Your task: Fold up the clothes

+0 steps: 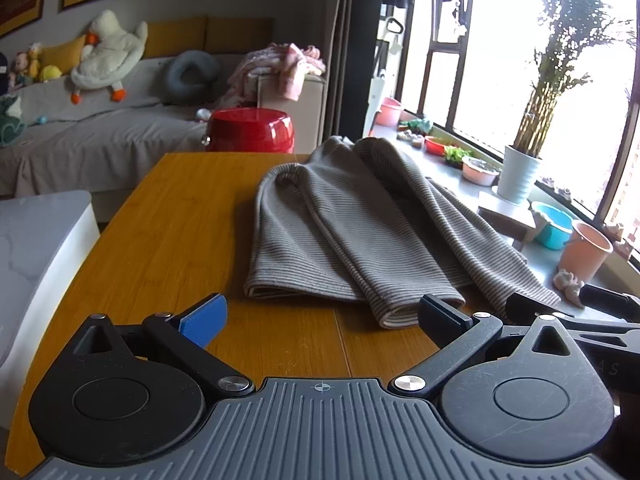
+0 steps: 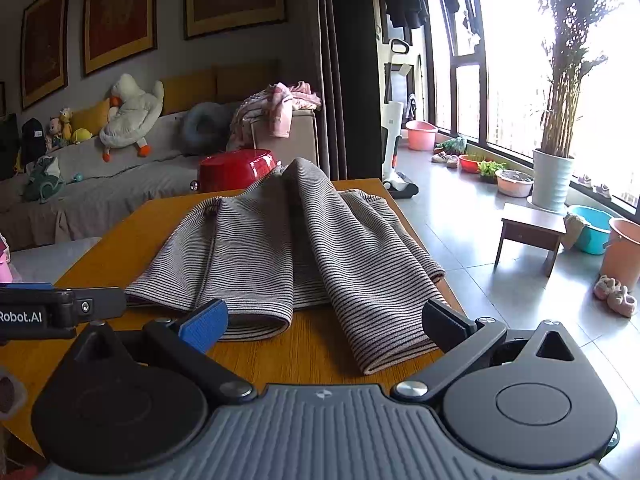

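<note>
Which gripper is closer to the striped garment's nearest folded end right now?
Right. The right gripper has the striped garment reaching between its open fingers; the left gripper sits beside it, left.

1. The left gripper (image 1: 324, 318) is held wide open over the wooden table (image 1: 160, 232), nothing between its jaws.
2. A striped grey garment (image 1: 352, 232) is laid just ahead, loosely folded, its near hem close to the right fingertip (image 1: 442, 314).
3. Part of the right gripper (image 1: 580, 312) is seen at the right edge.
4. A red tub (image 1: 250, 130) is parked beyond the table.
</note>
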A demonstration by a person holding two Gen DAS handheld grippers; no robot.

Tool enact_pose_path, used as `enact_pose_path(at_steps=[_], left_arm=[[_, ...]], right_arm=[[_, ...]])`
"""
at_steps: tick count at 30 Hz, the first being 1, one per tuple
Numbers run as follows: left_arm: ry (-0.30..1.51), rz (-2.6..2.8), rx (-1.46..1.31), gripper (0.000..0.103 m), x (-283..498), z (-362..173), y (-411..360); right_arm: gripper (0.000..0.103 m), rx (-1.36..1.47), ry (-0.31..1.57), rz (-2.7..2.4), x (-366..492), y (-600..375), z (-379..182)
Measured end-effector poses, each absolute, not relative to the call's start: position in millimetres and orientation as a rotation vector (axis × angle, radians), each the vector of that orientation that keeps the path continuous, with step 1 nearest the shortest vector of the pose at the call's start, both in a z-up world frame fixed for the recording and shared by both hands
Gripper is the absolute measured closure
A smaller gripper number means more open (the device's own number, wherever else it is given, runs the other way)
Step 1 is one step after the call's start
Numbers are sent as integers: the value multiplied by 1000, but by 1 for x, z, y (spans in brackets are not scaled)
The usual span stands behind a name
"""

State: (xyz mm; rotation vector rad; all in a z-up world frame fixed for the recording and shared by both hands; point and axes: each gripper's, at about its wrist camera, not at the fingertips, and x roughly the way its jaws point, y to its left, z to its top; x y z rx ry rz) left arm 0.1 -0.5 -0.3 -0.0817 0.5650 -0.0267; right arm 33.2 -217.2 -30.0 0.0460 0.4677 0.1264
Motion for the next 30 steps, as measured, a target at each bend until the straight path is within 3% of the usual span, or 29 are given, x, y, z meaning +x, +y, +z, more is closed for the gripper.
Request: enact_pose_path(at_steps=[30], left_arm=[[707, 15, -77, 0, 12, -19, 2]], right_arm=[[0, 77, 557, 136, 46, -218, -39]])
